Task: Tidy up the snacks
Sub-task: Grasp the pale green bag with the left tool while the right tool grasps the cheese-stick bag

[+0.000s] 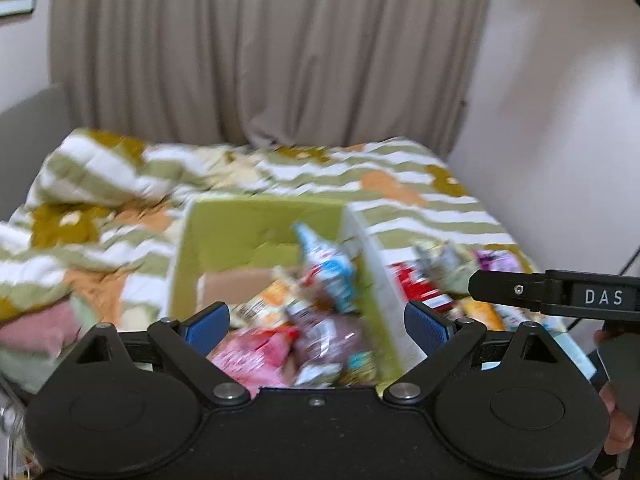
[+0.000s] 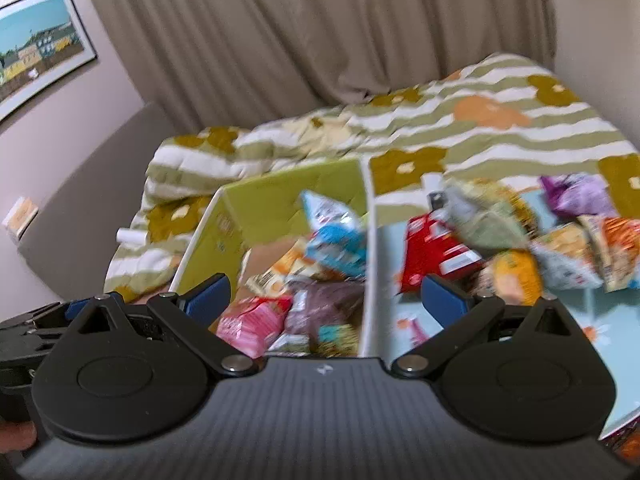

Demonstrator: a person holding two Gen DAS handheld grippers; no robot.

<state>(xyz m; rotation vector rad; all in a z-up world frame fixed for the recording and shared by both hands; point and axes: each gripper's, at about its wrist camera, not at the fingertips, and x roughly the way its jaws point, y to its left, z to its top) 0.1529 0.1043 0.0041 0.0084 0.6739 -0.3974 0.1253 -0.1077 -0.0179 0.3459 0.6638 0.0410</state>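
A green box (image 1: 224,236) stands on the bed and holds several snack packs: a blue-and-white one (image 1: 330,268), a pink one (image 1: 252,354) and a brown one (image 1: 324,332). The box also shows in the right wrist view (image 2: 264,204). Loose snacks lie right of it: a red pack (image 2: 432,252), a purple pack (image 2: 576,196), an orange pack (image 2: 516,276). My left gripper (image 1: 316,320) is open and empty above the box's near end. My right gripper (image 2: 326,294) is open and empty over the box's right wall; its side shows in the left wrist view (image 1: 560,292).
A striped green, white and orange quilt (image 2: 500,128) covers the bed. Beige curtains (image 1: 260,52) hang behind. A light blue sheet (image 2: 568,320) lies under the loose snacks. A framed picture (image 2: 36,48) hangs on the left wall. Both views are motion-blurred.
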